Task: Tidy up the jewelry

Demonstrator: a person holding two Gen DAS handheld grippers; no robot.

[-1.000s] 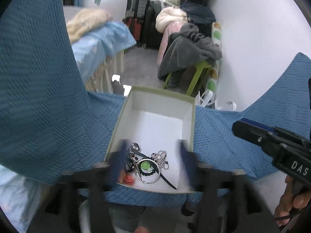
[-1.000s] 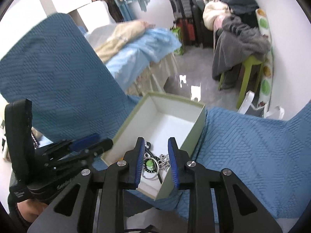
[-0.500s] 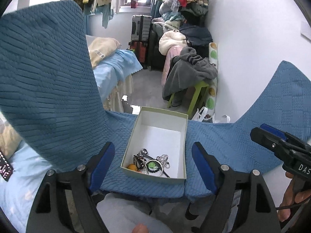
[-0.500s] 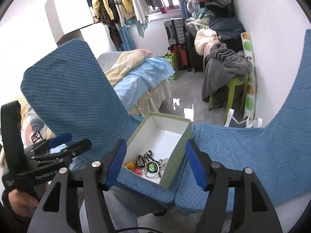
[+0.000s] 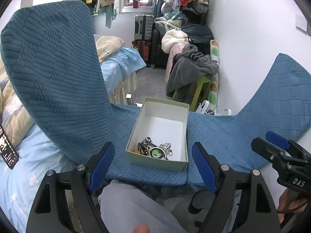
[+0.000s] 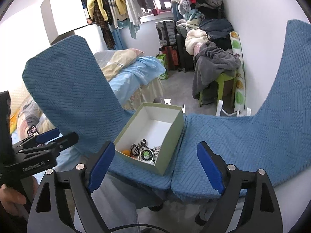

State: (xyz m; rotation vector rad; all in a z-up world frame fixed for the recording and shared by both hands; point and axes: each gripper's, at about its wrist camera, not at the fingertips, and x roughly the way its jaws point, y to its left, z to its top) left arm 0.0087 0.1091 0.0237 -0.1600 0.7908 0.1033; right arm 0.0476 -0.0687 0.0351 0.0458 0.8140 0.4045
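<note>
Jewelry (image 5: 154,150) heaped at box (image 5: 155,161) 6 o'clock end; right hand-held gripper (image 6: 155,163) just opened wide, empty; left hand-held gripper (image 5: 153,161) wide, empty; drop looks done.

Box (image 5: 155,162): open-topped, on the seat of two cloth-covered chairs (image 5: 213,136) pushed side by side, across the seam between them.
Jewelry (image 5: 153,150): heaped in the box's near end; the far end is bare.
My left gripper (image 5: 153,161): just before the box's near wall, its fingers either side of that wall, touching nothing.
My right gripper (image 6: 153,159): near the box's near corner, apart from it; it shows at the right edge of the left view.
Chair backs (image 6: 68,89): one rises left of the box, the other right.
Bed (image 5: 120,62): behind the left chair.
Stool (image 6: 223,81): beyond the box by the wall, clothes on it.
Suitcases (image 5: 143,31): at the far wall, under hanging clothes.
</note>
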